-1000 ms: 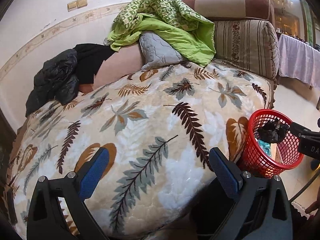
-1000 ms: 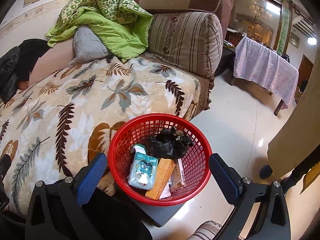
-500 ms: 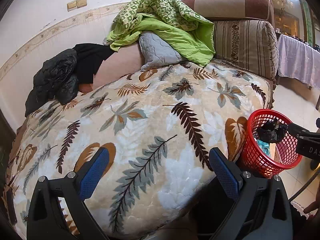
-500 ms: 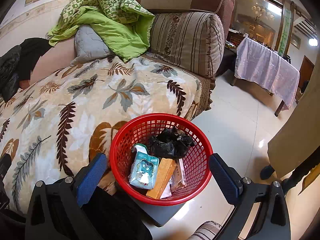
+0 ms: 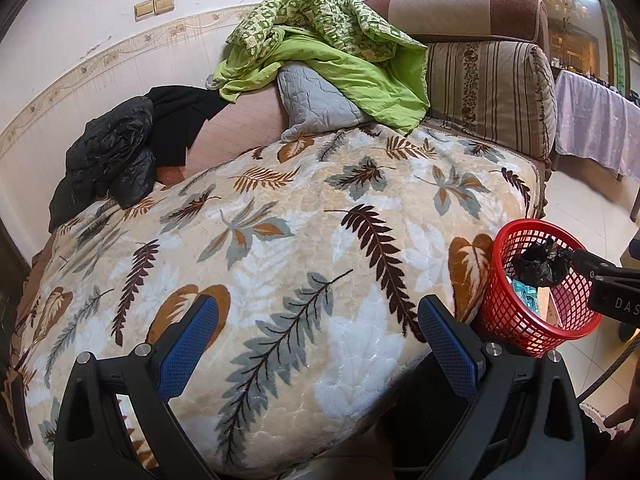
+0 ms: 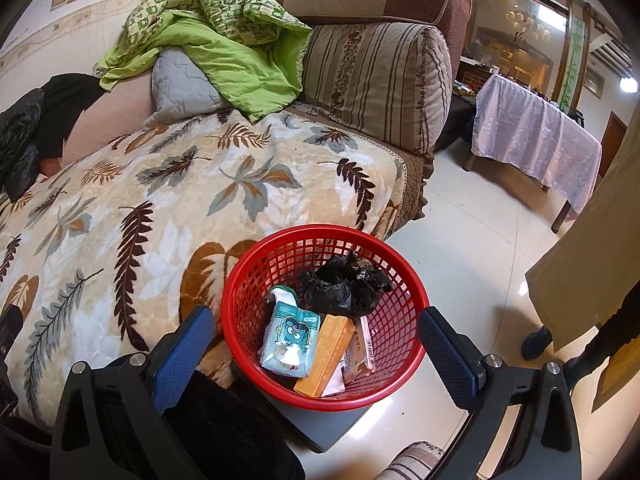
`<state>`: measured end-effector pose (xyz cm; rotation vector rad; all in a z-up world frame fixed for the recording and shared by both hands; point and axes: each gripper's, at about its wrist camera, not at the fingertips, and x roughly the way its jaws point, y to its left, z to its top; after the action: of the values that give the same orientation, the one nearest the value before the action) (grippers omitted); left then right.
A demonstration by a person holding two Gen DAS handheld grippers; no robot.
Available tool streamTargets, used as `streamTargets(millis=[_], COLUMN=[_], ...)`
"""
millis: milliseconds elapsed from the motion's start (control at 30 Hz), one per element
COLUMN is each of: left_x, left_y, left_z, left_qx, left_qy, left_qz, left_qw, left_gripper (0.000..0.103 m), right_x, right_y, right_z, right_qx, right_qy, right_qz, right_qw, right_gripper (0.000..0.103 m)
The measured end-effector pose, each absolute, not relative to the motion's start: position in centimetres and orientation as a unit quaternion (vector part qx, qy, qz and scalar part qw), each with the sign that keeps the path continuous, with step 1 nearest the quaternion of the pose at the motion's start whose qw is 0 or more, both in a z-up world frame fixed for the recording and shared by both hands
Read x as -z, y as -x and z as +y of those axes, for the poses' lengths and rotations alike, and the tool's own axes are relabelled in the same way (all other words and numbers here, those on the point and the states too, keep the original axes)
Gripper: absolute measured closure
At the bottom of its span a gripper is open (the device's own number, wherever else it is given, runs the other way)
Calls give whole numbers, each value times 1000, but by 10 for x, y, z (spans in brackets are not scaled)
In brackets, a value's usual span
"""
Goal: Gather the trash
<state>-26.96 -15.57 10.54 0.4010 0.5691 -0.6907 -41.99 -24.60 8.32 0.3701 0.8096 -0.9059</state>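
Both grippers, left [image 5: 318, 336] and right [image 6: 316, 346], gape wide and hold nothing; the red basket [image 6: 244, 280] sits just ahead of the right one, between its fingers. Its trash looks light: a soft, crushable black bag [image 6: 346, 286], a slippery pouch [image 6: 290, 338], and a stiff orange box [image 6: 326, 356] best pinched across its narrow sides.

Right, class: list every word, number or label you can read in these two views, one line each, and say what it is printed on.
"DAS": white letters on the black body of the right gripper, cut off at the frame edge.
Teal packet in the red basket: cartoon face, print too small to read.
Slim wrapper beside the orange box: characters and a barcode, too blurred to read.
Orange box: no readable text.
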Motion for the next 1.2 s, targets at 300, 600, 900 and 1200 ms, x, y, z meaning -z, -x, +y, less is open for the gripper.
streamTargets(millis=[300, 600, 900, 1200], left_x=[-106, -106, -107, -107], left_y=[269, 269, 268, 268], left_z=[-155, -155, -154, -152], left_qx=[332, 333, 332, 333], left_qy=[-192, -192, -192, -191], left_qz=[273, 273, 273, 273], left_qw=[882, 882, 882, 882], left_gripper=[4, 4, 4, 4], right_x=[-83, -84, -85, -85], right_y=[418, 414, 413, 413], right_z=[-245, -244, -244, -243], right_qx=[421, 418, 415, 415], right_qy=[-172, -166, -161, -161], right_qz=[379, 378, 377, 377], right_qw=[806, 809, 812, 812], right_gripper=[0, 0, 0, 0])
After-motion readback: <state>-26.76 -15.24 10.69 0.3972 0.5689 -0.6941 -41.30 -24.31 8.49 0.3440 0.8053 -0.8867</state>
